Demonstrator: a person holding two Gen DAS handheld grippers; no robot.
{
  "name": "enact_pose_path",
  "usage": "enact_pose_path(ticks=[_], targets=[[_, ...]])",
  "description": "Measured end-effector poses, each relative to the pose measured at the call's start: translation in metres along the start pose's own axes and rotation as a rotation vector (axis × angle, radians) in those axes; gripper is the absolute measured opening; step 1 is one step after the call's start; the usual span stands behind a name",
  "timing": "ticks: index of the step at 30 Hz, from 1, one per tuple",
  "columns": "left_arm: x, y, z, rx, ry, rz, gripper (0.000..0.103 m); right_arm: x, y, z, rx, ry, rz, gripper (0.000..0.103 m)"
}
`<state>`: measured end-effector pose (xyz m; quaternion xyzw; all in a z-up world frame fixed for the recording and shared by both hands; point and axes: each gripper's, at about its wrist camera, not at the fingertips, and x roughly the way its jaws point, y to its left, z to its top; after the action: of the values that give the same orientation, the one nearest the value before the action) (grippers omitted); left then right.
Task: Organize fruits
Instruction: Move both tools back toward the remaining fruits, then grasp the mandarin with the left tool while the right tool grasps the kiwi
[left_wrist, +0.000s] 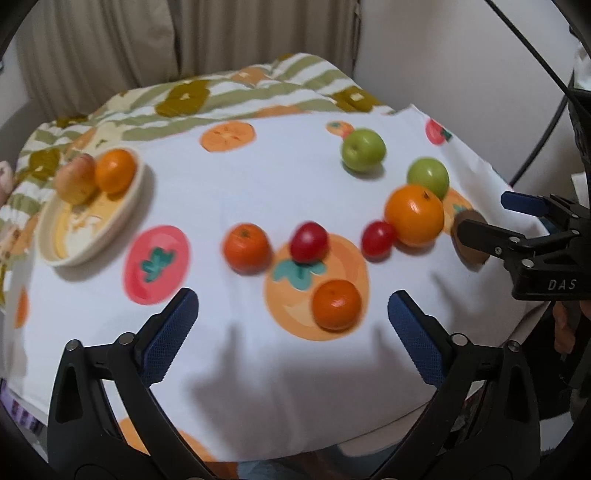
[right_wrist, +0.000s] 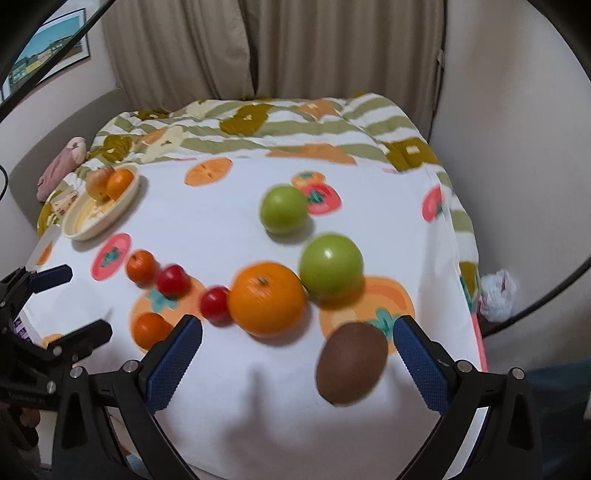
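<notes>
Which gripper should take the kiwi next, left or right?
Right. The kiwi lies just ahead of the open right gripper, near its right finger. The left gripper is open over the small oranges, farther away.

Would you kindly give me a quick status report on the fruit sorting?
Both grippers open, empty. Right gripper nearing kiwi. Bowl holds two fruits; rest loose on cloth. Nothing in the way.

Kiwi (right_wrist: 351, 363) reachable; big orange (right_wrist: 266, 297) crowds left.

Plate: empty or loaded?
Loaded. The plate holds an orange and a pale apple at its far end; the near part is bare. The other fruit lies on the cloth.
</notes>
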<state>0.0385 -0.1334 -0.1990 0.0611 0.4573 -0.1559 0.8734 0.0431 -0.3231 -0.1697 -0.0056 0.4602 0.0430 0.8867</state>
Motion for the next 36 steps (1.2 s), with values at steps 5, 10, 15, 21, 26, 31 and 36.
enact_pose_path(ticks=[5,10,15,21,26,31,36], targets=[[0.020,-0.016,-0.008,0.029,0.037,-0.021,0.089,0.014,-0.015,-0.015,0.033,0.027,-0.021,0.103],[0.032,-0.023,-0.013,0.035,0.070,-0.031,0.075,0.022,-0.022,-0.025,0.051,0.051,-0.029,0.098],[0.037,-0.025,-0.014,0.029,0.083,-0.030,0.060,0.023,-0.022,-0.030,0.047,0.057,-0.051,0.094],[0.039,-0.026,-0.012,0.027,0.077,-0.015,0.042,0.027,-0.022,-0.028,0.055,0.072,-0.049,0.085],[0.038,-0.025,-0.012,0.024,0.080,-0.017,0.041,0.027,-0.021,-0.027,0.066,0.075,-0.041,0.080],[0.038,-0.024,-0.012,0.024,0.076,-0.018,0.041,0.029,-0.021,-0.026,0.075,0.079,-0.057,0.072],[0.037,-0.023,-0.013,0.024,0.077,-0.018,0.041,0.031,-0.021,-0.024,0.075,0.080,-0.084,0.063]])
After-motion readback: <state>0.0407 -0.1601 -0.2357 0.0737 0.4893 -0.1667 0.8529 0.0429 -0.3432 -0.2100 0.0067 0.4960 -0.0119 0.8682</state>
